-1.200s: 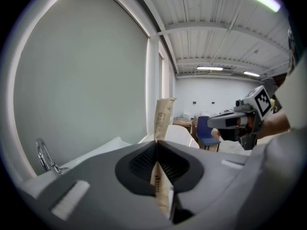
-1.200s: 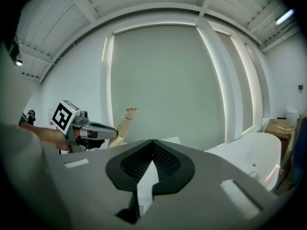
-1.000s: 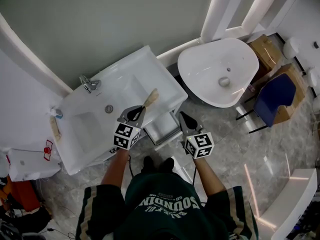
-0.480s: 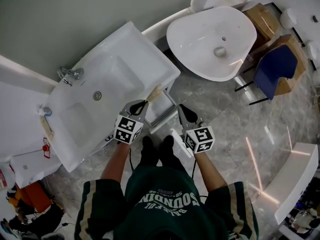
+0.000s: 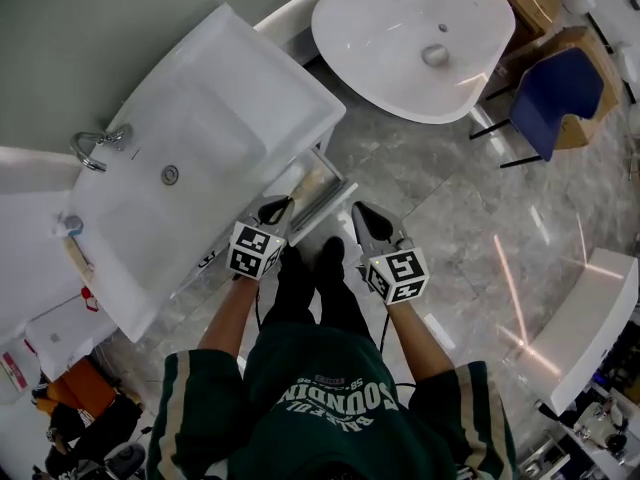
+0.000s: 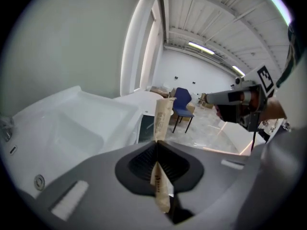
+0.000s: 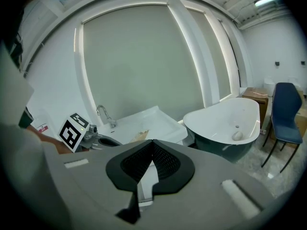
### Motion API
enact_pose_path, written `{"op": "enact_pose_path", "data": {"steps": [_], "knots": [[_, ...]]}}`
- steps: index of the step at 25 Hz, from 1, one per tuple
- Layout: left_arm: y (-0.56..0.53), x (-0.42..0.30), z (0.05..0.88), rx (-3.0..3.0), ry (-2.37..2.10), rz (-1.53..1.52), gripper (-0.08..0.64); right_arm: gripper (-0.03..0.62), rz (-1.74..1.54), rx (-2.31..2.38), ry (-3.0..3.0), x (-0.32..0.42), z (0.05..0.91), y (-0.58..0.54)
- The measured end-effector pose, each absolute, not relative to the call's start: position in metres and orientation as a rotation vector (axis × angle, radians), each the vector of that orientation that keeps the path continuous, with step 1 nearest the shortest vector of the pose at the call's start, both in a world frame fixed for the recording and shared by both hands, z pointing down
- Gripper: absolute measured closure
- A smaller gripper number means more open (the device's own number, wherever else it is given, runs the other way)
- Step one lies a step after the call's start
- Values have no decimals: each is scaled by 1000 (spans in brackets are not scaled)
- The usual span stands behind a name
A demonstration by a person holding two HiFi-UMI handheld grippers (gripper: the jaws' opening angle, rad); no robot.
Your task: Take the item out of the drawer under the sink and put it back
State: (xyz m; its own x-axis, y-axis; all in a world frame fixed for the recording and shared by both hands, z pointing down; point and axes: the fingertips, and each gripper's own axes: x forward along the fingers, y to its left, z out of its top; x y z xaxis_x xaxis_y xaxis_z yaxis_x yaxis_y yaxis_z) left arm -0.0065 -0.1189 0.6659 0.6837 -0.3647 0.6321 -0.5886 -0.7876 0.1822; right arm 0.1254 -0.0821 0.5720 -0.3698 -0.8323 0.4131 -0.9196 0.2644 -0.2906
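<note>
A narrow tan paper packet (image 6: 162,121) stands upright between the jaws of my left gripper (image 6: 157,143), which is shut on it. In the head view the left gripper (image 5: 276,211) sits just below the front edge of the white sink (image 5: 190,138), at the open drawer (image 5: 325,211). My right gripper (image 5: 358,212) hovers to the right of the drawer with its jaws together and nothing in them (image 7: 152,142). The right gripper view shows the left gripper's marker cube (image 7: 73,131) and the packet (image 7: 139,135) in front of the sink.
A white freestanding bathtub (image 5: 415,28) stands to the right of the sink. A blue chair (image 5: 555,93) and cardboard boxes (image 5: 575,43) lie beyond it. The person's feet (image 5: 310,268) are on the grey tiled floor just below the drawer.
Both grippers have sunk from sink-top height to the level of the drawer. The packet, which stood over the sink's front edge, now hangs over the open drawer. The left gripper's hold is unchanged.
</note>
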Motion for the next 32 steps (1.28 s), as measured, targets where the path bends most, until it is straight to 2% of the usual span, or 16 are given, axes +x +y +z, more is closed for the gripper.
{"op": "enact_pose_path", "data": {"steps": [32], "knots": [[-144,-1,955,1893,-920,1140,505,591,983,1465,-2209,165,688,-62]]}}
